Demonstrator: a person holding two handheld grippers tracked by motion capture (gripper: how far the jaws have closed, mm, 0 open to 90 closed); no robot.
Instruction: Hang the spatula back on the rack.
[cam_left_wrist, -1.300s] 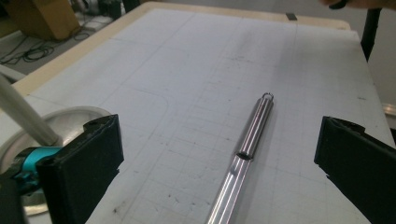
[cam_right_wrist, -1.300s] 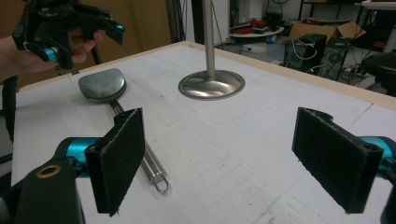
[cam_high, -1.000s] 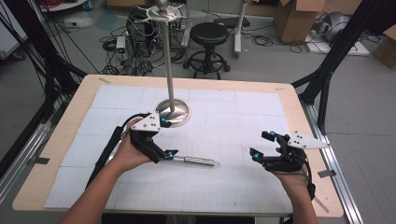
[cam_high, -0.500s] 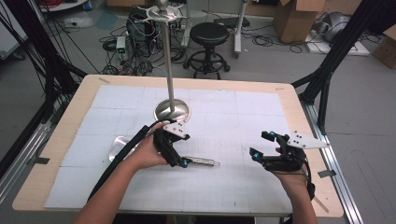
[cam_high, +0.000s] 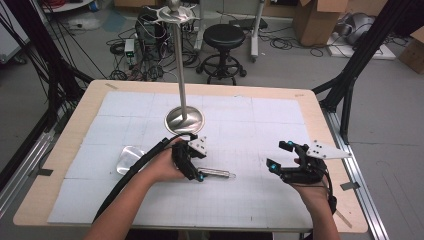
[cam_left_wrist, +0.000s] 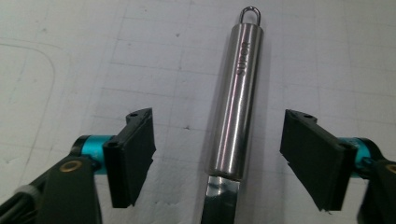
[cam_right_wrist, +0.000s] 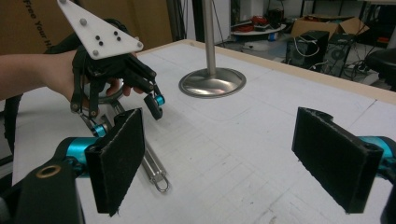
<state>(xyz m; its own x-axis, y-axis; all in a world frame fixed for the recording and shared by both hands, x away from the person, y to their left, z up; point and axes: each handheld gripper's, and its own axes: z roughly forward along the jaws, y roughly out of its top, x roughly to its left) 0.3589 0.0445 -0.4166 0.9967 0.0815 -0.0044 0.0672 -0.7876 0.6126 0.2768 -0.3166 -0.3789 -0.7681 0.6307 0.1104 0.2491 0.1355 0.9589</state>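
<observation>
Down from beside the stand's base (cam_high: 185, 120), the left hand-held gripper (cam_left_wrist: 217, 154) now straddles the steel utensil handle (cam_left_wrist: 236, 98) lying mid-tabletop (cam_high: 280, 115), jaws just closing but not touching. Grasp and lift remain. Well right, the right hand-held gripper (cam_right_wrist: 233, 158) waits open, empty.

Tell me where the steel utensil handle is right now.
In the high view the steel utensil handle lies flat on the white mat, in front of the stand's round base, between the left hand-held gripper's pads, untouched.
</observation>
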